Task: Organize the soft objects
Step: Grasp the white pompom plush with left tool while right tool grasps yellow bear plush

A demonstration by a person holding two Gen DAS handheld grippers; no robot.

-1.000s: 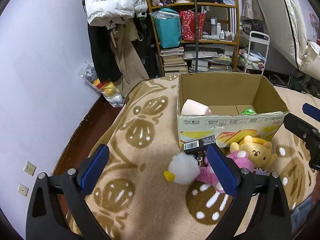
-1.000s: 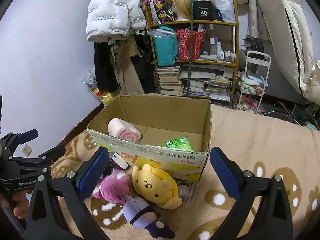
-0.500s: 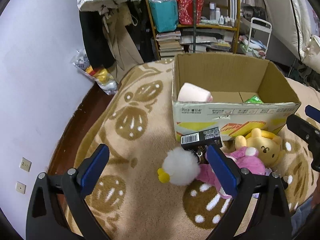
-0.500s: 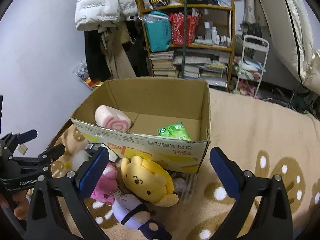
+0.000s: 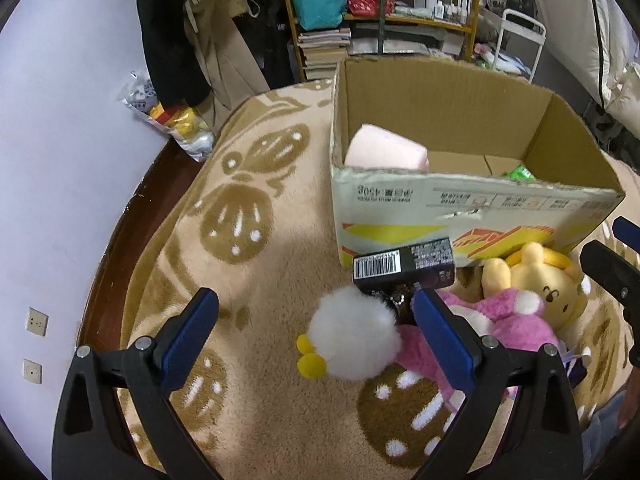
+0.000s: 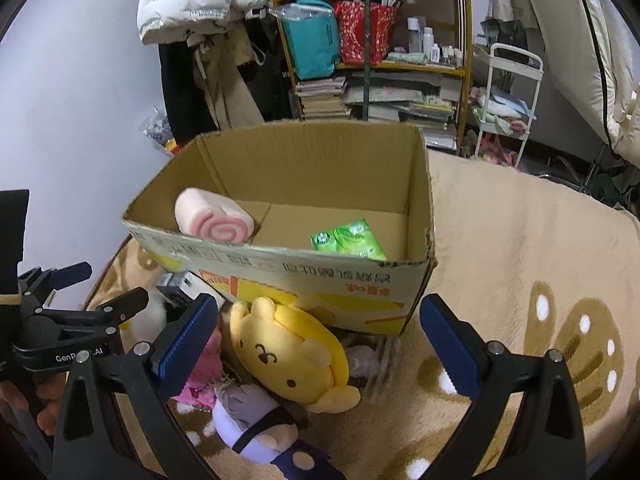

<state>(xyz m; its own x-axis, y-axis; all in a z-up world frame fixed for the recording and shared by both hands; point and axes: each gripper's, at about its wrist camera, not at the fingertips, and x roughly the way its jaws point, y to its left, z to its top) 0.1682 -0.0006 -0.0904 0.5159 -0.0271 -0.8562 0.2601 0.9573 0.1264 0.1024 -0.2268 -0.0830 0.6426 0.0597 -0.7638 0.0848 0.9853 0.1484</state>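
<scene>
My left gripper is spread wide and empty over the white fluffy toy, which lies on the blanket just in front of the cardboard box. To grab it well, I reckon I should centre on the fluff, clear of the black carton touching it, and squeeze gently. My right gripper hangs spread and empty above the yellow plush, pitched down toward the pile.
</scene>
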